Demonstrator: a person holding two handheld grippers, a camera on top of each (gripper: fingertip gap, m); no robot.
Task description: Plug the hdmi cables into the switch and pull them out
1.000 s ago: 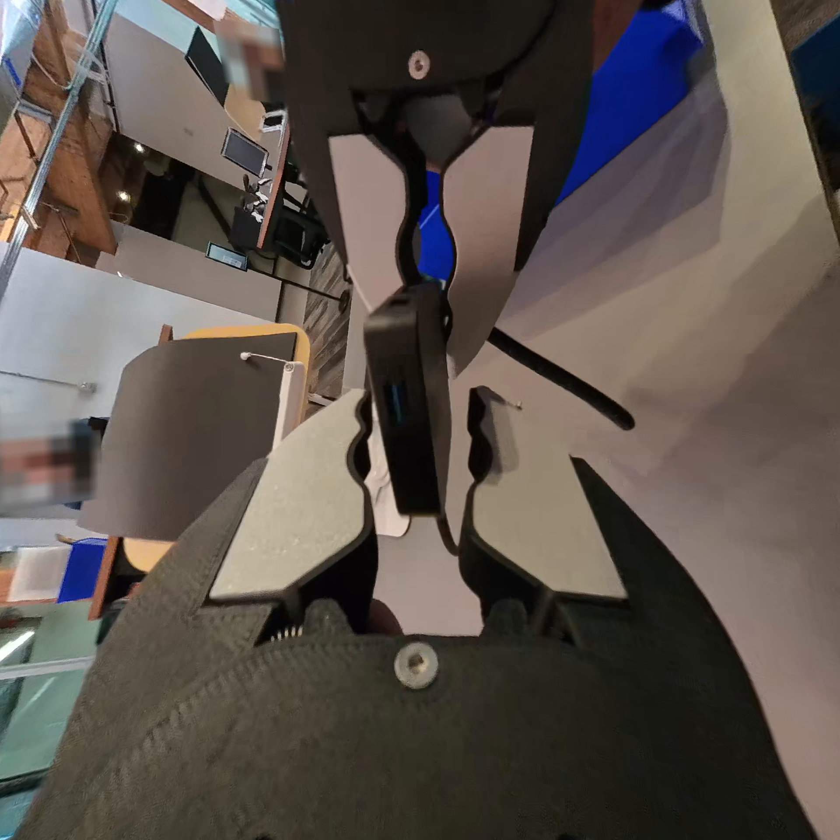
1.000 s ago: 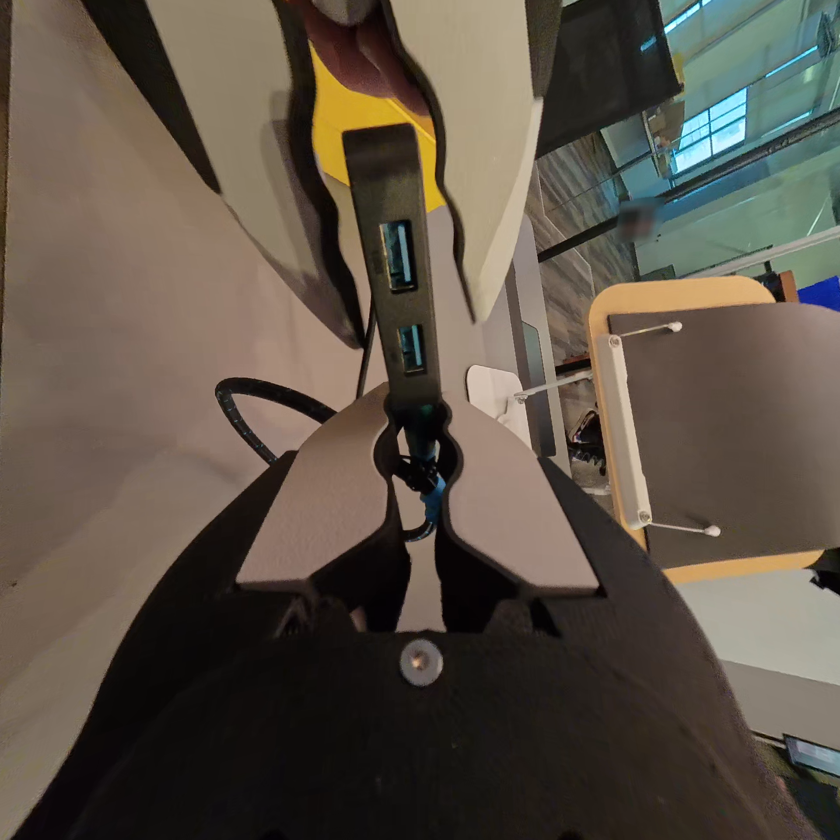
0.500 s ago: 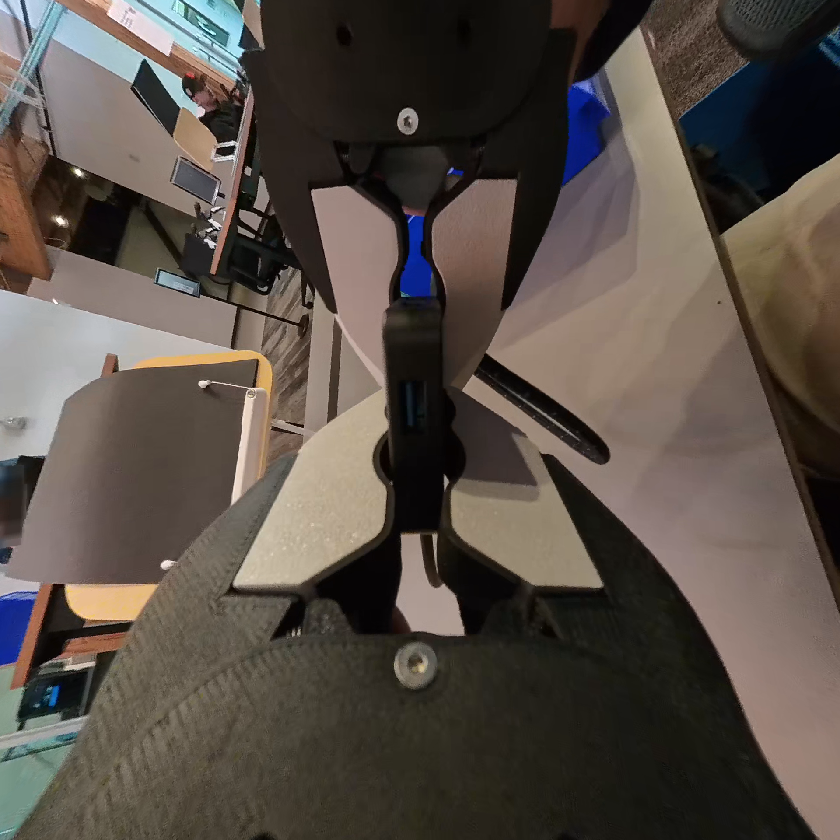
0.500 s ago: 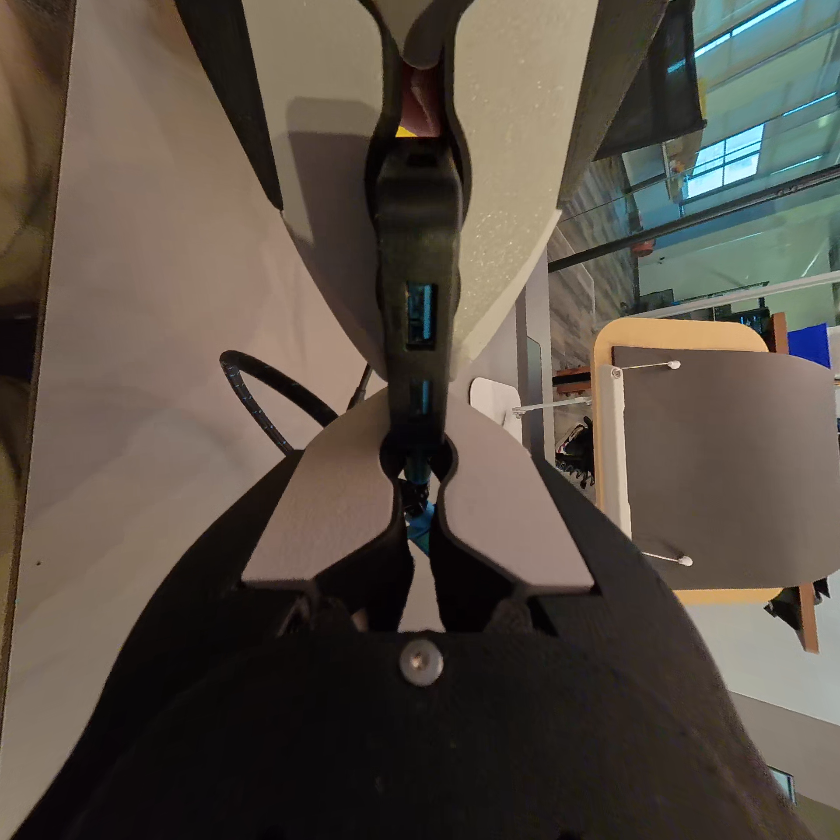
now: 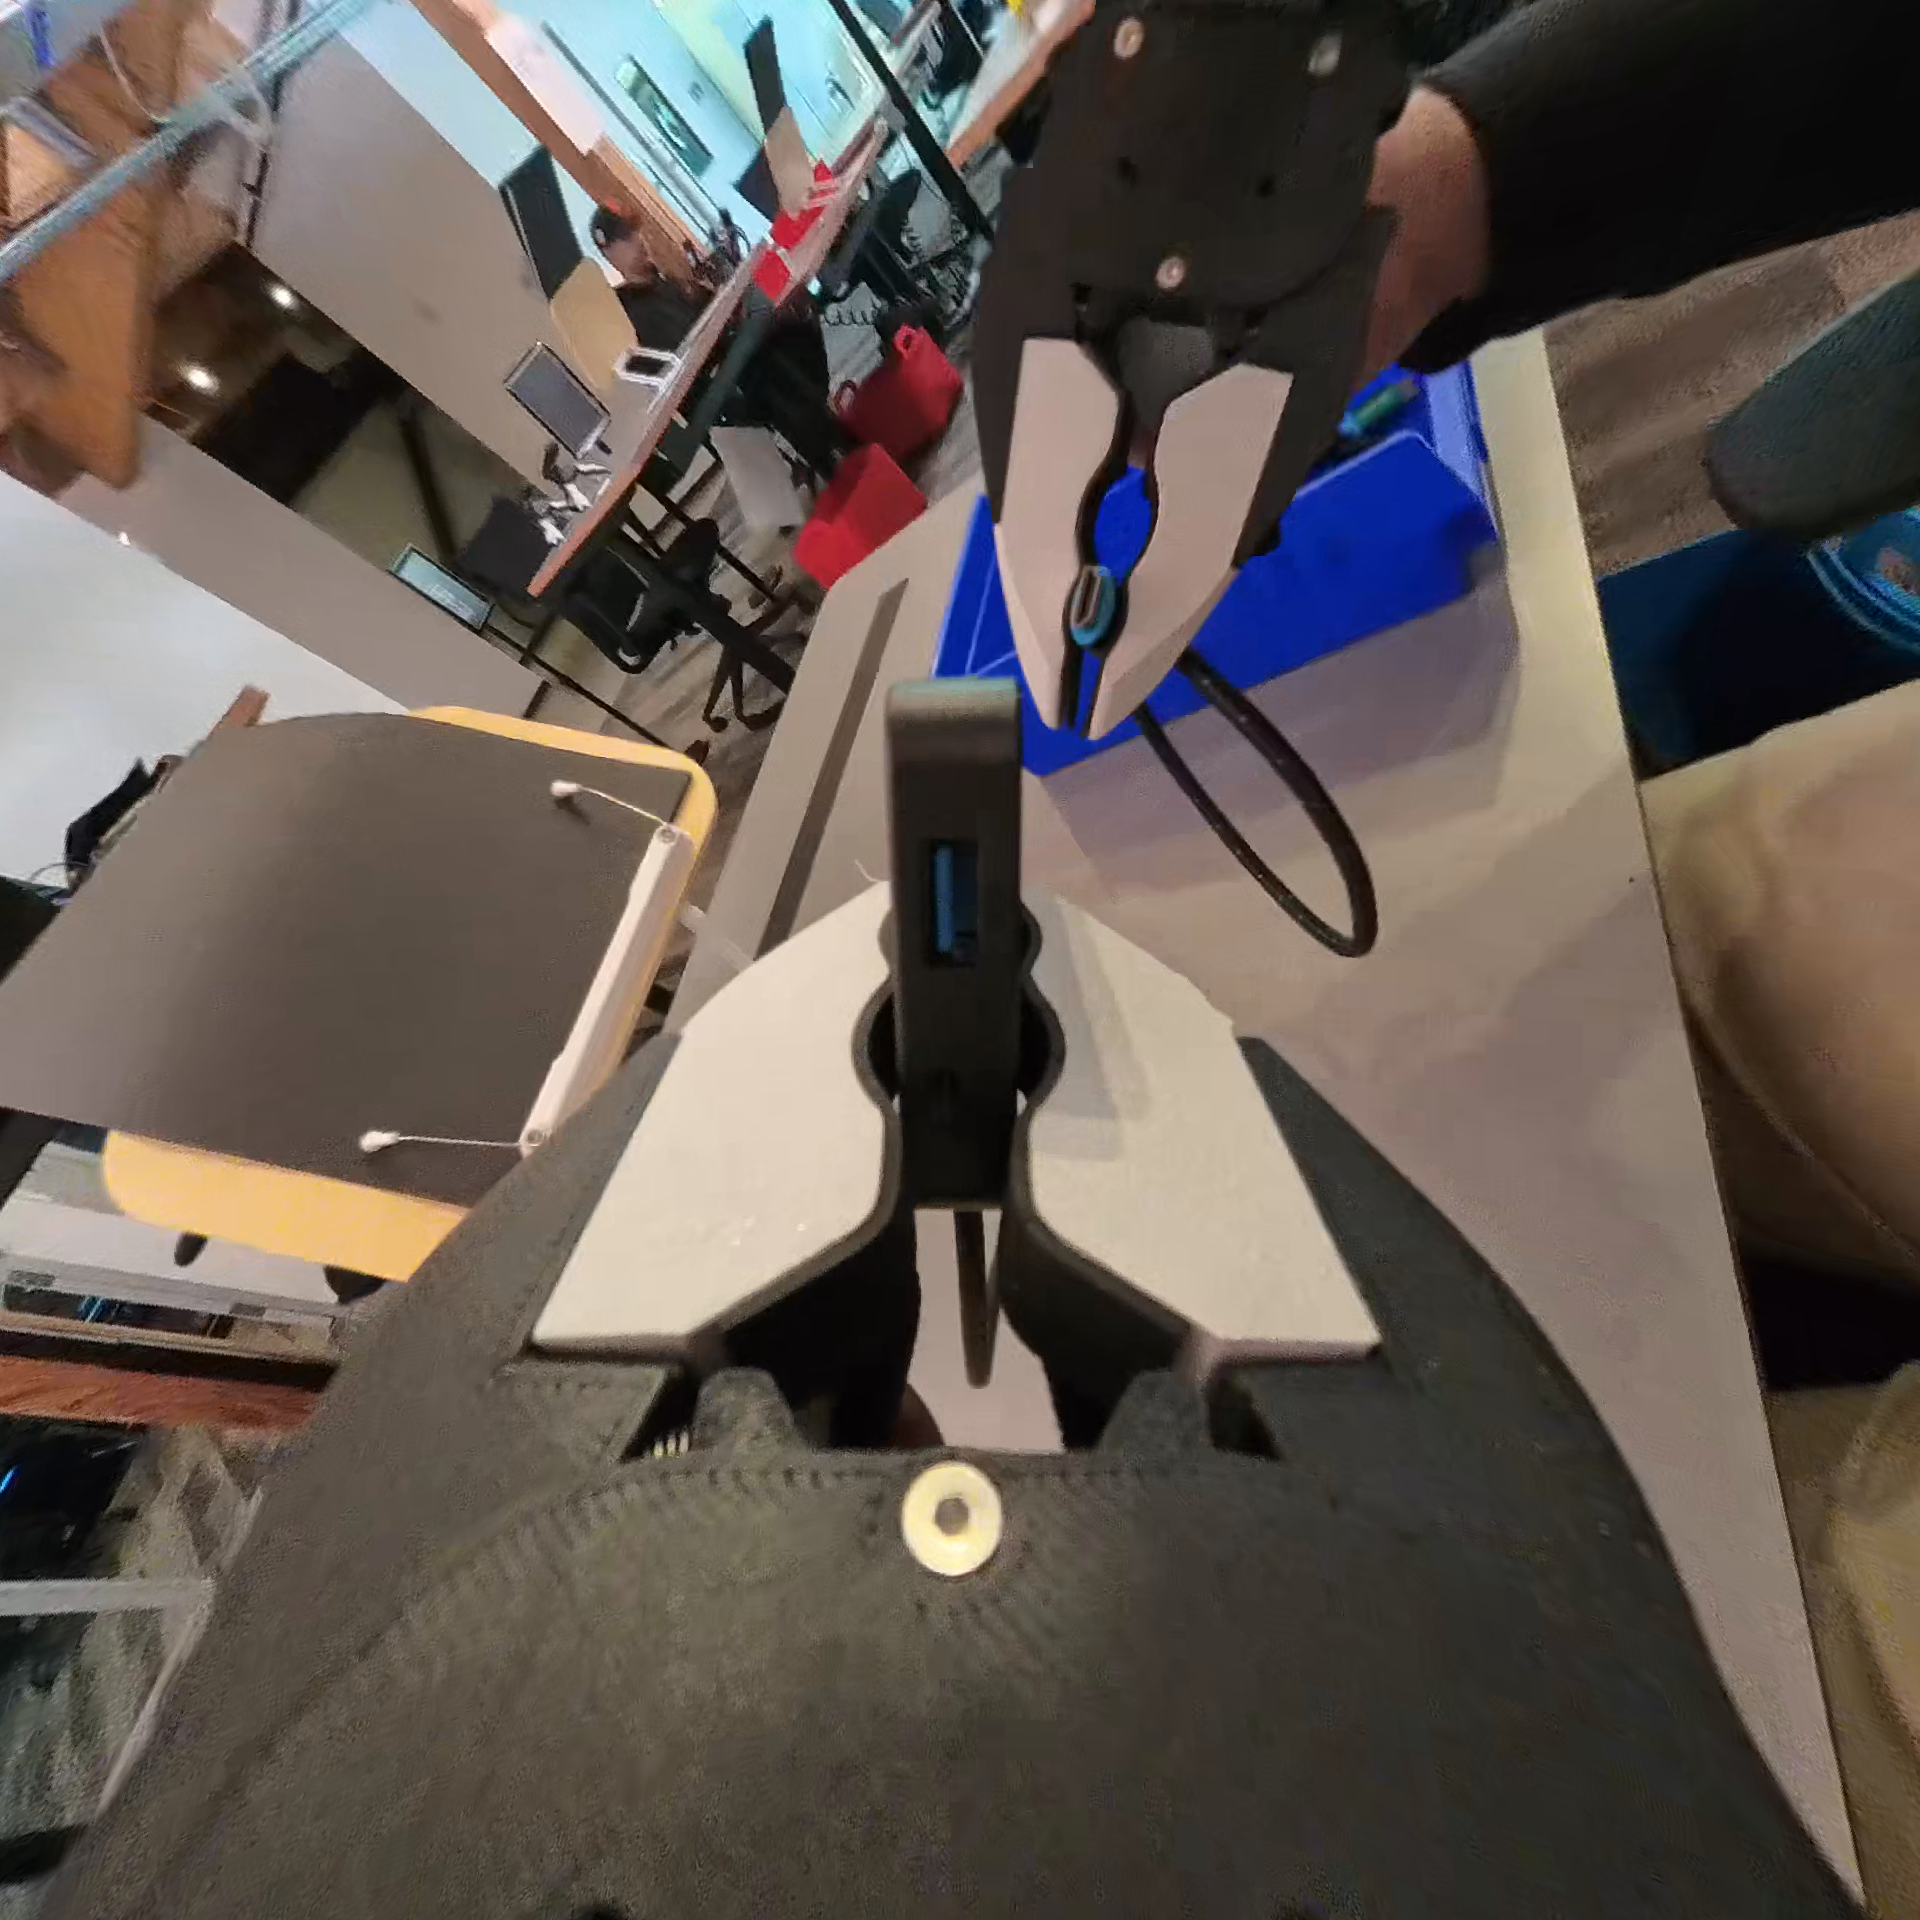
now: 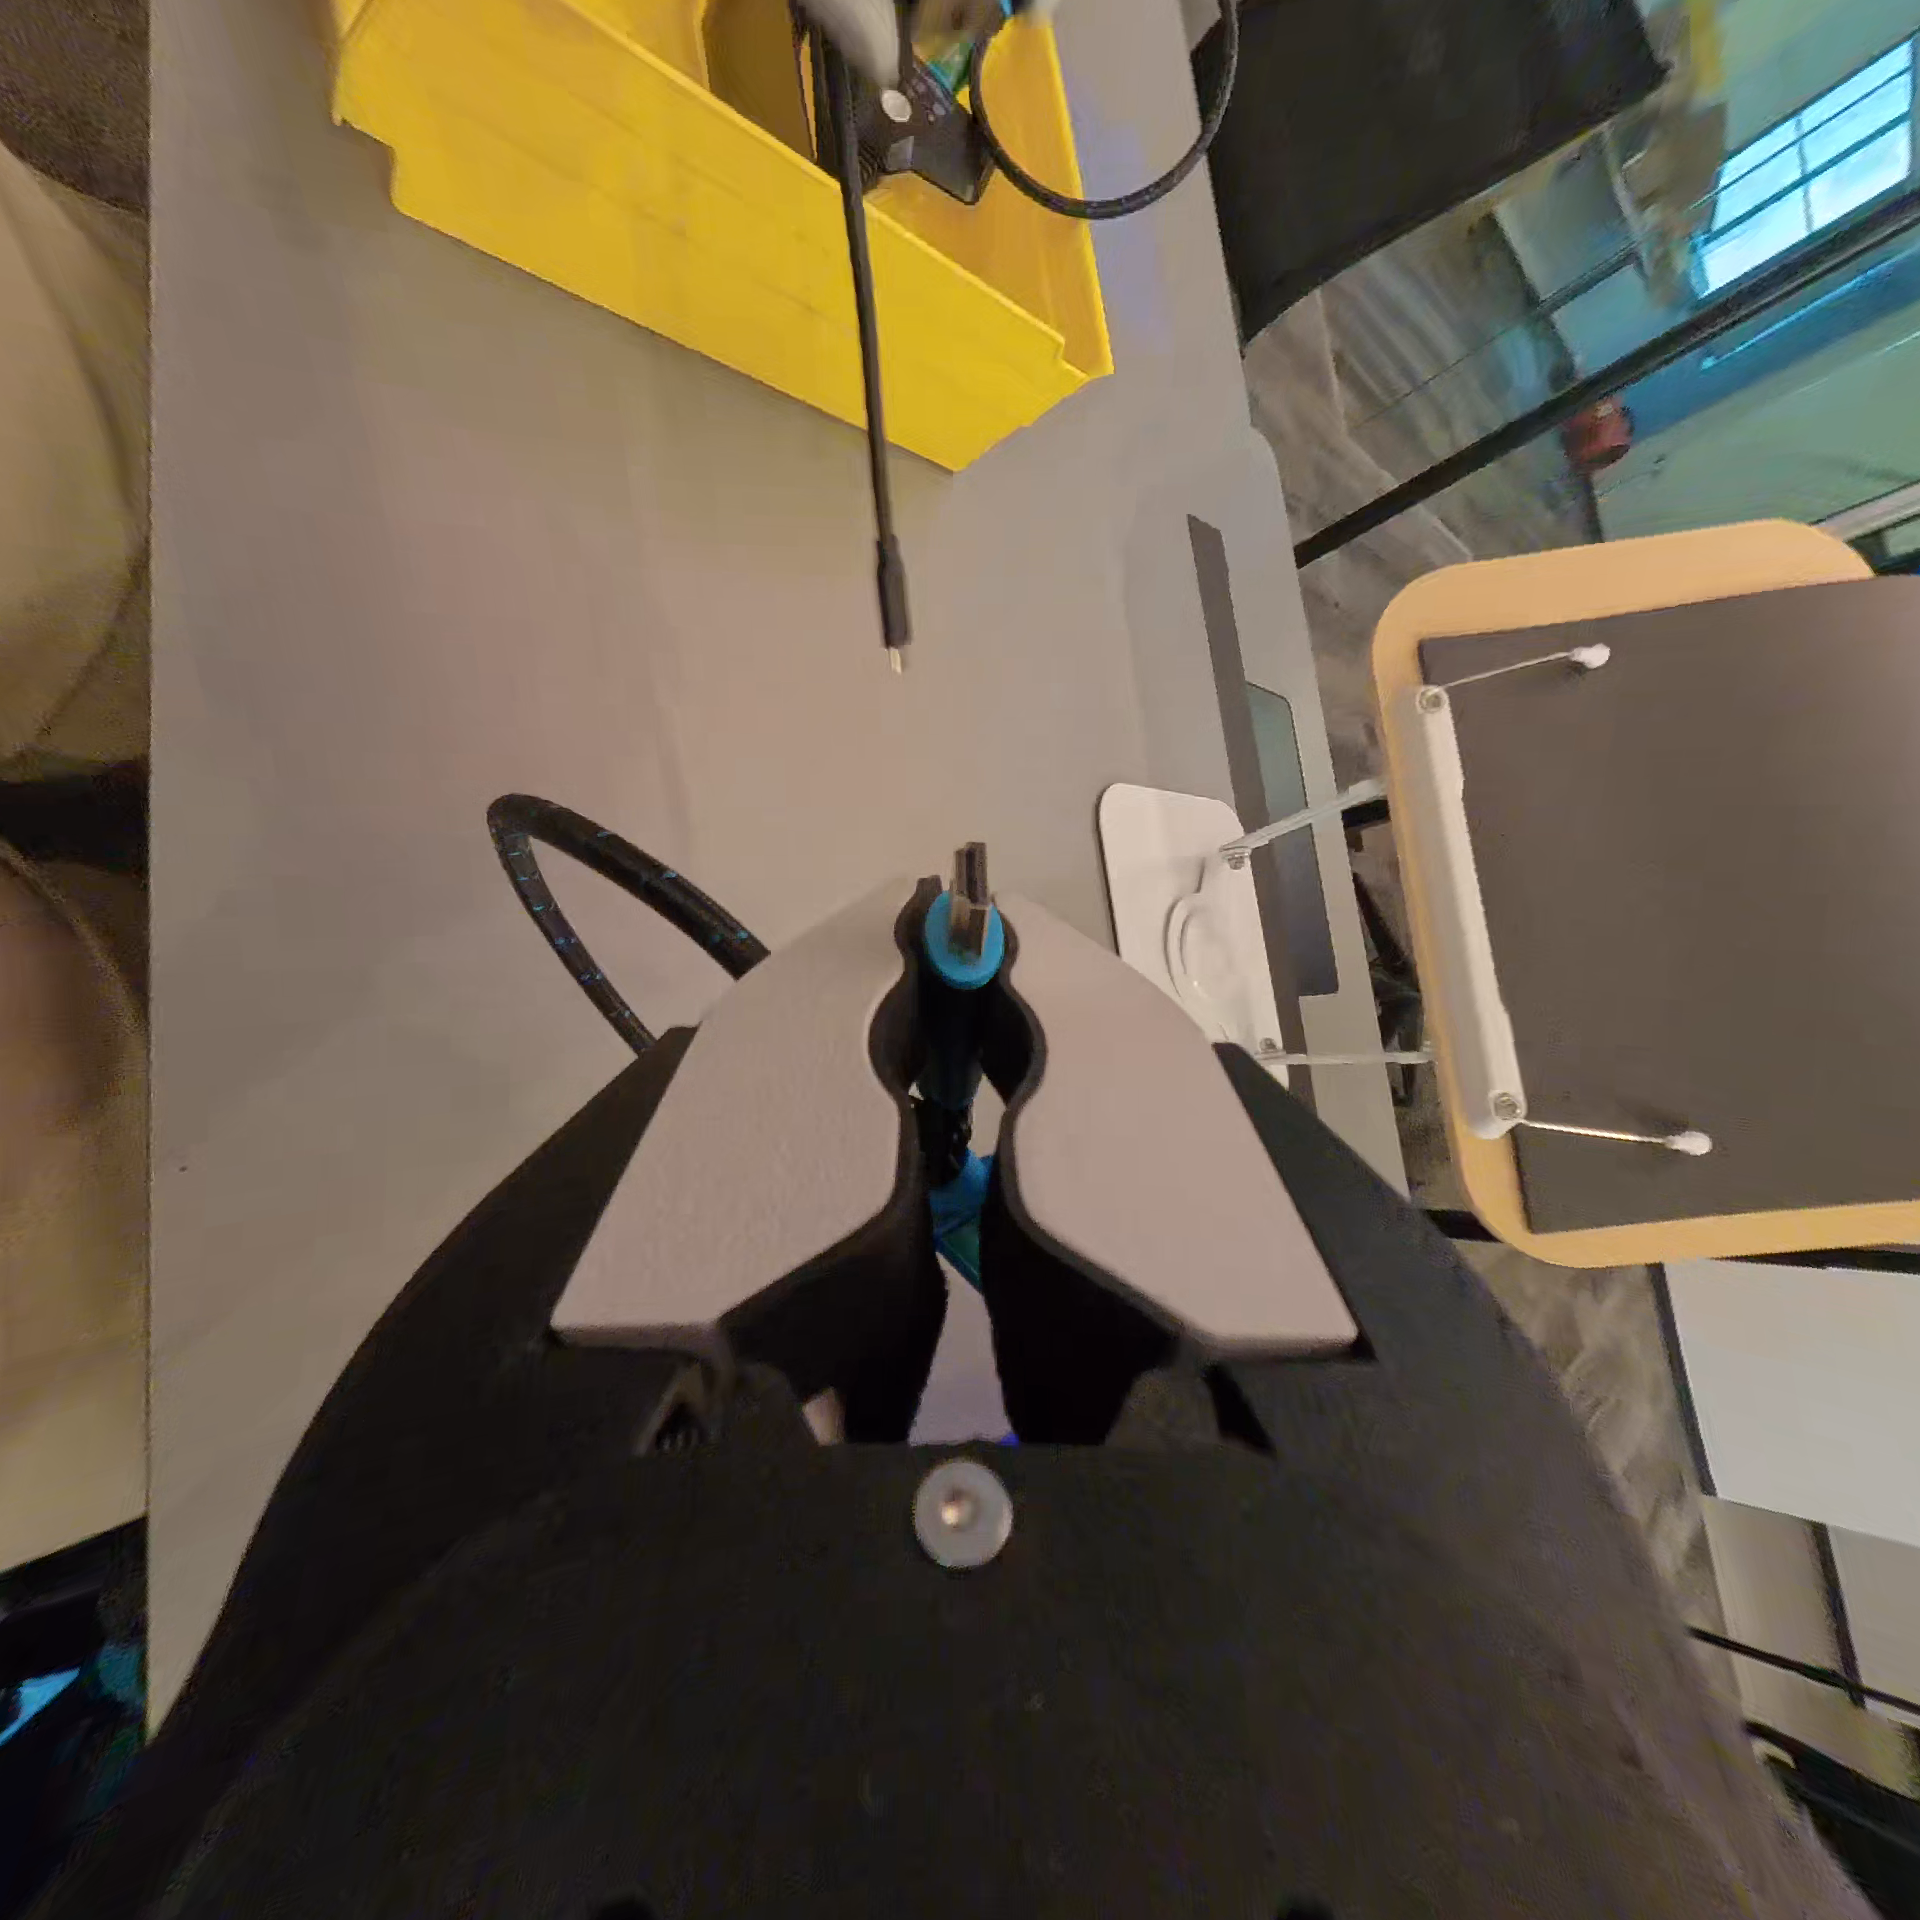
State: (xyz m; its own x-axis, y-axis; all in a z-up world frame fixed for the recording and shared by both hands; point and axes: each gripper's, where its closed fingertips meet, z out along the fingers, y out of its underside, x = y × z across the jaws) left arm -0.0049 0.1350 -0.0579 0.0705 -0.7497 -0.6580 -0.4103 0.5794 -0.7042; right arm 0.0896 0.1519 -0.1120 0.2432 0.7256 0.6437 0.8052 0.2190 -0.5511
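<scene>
My left gripper [image 5: 956, 914] is shut on the black switch [image 5: 954, 894], a slim box held on edge with a blue port facing me and its thin lead hanging below. My right gripper [image 6: 961, 914] is shut on the HDMI plug [image 6: 966, 914], which has a blue collar and a bare metal tip pointing forward. In the left wrist view the right gripper [image 5: 1081, 717] hangs above and right of the switch, apart from it, with the plug [image 5: 1093, 606] between its fingers. The braided black cable [image 6: 592, 883] loops behind over the grey table [image 6: 468, 623].
A yellow bin [image 6: 727, 229] with cables stands at the far end; one thin black cable [image 6: 878, 416] trails out onto the table. A blue bin [image 5: 1330, 582] sits behind the right gripper. A tan chair with a black panel [image 6: 1662, 904] stands beside the table edge.
The plug has come out of the switch. The two grippers have moved apart, and the left gripper with the switch has left the right wrist view.
</scene>
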